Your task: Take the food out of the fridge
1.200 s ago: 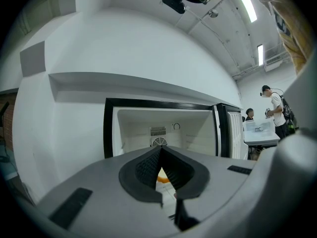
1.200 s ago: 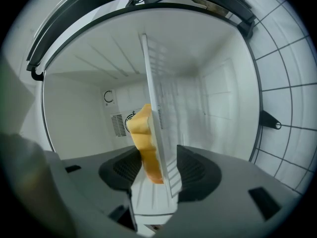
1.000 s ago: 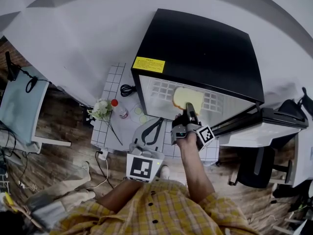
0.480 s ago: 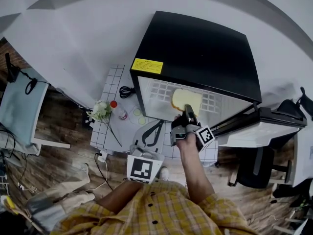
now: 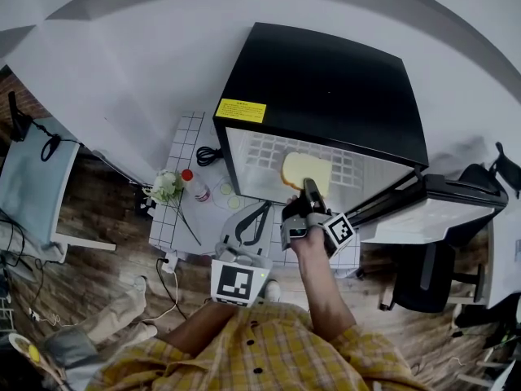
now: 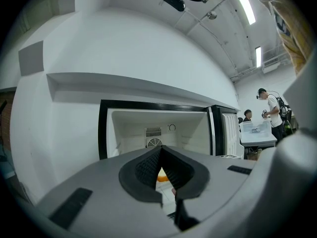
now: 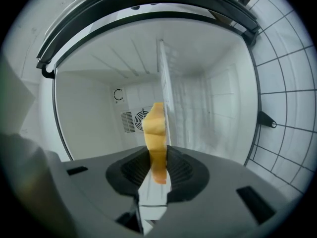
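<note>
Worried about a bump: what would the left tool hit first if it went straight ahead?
Probably the bread slice in the open fridge, seen just past the left tool; depth is unclear.

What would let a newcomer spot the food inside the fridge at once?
Find the black mini fridge standing open against the white wall. On its white wire shelf lies a pale yellow slice of bread, the only coloured thing in the white interior.
</note>
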Demonstrator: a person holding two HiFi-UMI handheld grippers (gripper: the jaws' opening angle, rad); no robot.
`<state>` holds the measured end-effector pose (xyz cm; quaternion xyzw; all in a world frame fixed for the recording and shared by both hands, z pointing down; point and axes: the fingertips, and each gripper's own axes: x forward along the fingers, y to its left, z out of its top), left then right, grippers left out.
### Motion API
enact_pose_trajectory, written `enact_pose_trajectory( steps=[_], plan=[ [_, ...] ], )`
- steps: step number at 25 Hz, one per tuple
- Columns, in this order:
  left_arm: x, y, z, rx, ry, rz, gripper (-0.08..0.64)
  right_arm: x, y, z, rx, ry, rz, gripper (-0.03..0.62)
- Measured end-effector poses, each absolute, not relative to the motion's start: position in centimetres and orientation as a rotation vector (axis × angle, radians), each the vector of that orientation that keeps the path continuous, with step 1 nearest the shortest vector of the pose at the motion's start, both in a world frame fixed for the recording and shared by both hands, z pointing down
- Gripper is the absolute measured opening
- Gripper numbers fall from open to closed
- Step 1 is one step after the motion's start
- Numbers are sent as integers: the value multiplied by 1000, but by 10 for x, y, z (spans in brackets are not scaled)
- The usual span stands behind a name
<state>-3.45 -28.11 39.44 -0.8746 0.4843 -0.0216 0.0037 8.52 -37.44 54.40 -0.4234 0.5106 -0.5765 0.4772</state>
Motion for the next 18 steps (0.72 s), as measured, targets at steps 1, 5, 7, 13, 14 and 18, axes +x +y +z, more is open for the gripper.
enact_pose_trajectory(
  steps=[1,5,7,13,14,18],
  plan=[
    [-34,-281,394,-2739,1515,-68,6,85,-373,542,-1034,1254,-1408,92],
    [-31,-276,392,-2727,1490,-77,7,83,-363,533,-1032,1280,-1401,92],
    [-29,-274,392,-2734,1493,-71,6,83,-357,530,-1038,1292,-1397,92],
    [-25,-266,390,-2730,1475,-75,6,83,-343,515,-1038,1325,-1374,91],
    [-24,-265,390,-2731,1479,-75,6,83,-341,512,-1039,1329,-1371,91],
    [-25,-262,390,-2734,1515,-66,8,81,-330,506,-1029,1336,-1369,91]
  ],
)
